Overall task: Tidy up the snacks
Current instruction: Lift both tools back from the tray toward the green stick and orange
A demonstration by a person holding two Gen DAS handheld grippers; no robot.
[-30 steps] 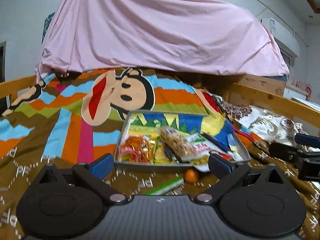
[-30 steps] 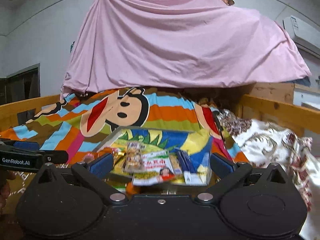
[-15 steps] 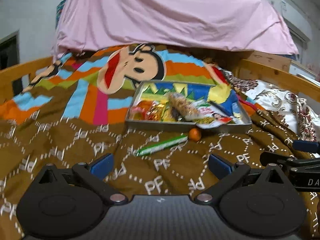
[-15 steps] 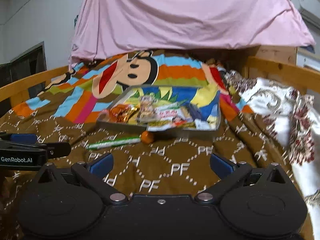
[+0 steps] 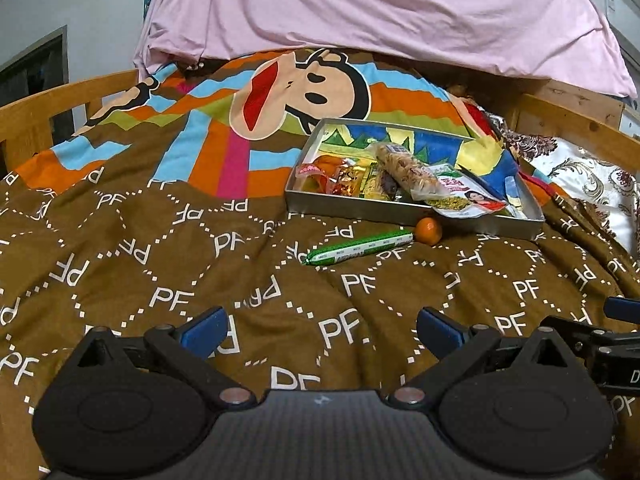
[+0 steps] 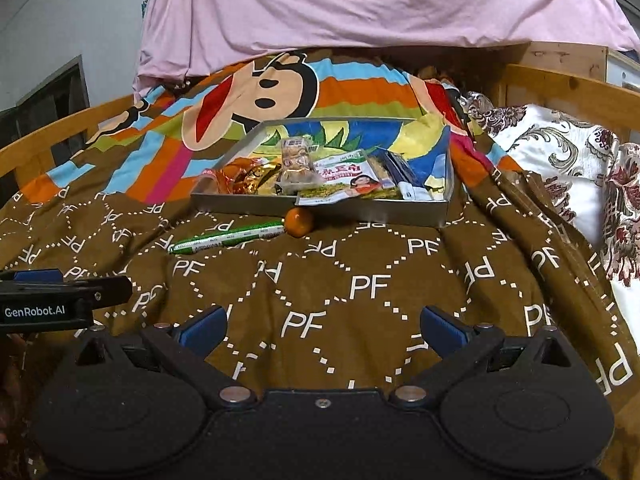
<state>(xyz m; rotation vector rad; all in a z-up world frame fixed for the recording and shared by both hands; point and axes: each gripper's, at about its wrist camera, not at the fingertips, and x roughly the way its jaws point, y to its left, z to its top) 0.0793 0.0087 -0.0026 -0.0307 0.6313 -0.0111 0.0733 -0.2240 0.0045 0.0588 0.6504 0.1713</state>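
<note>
Left wrist: snack packets (image 5: pixel 404 178) fill metal tray (image 5: pixel 360 207); both grippers spread wide, empty.

"What's on the bed (image 5: pixel 168 248)?"
"I see a brown blanket (image 6: pixel 360 264). A metal tray (image 5: pixel 360 206) sits at one o'clock. A green stick (image 5: pixel 358 247) and a small orange (image 5: pixel 428 231) lie just before it."

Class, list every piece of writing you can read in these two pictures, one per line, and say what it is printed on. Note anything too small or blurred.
"GenRobot.AI": side of the left gripper, seen in the right wrist view.
"PF": repeated in white all over the brown blanket.
"D": a cut-off letter on the right gripper.
Snack packet in the tray: red characters, too blurred to read.
Green stick: print too small.
</note>
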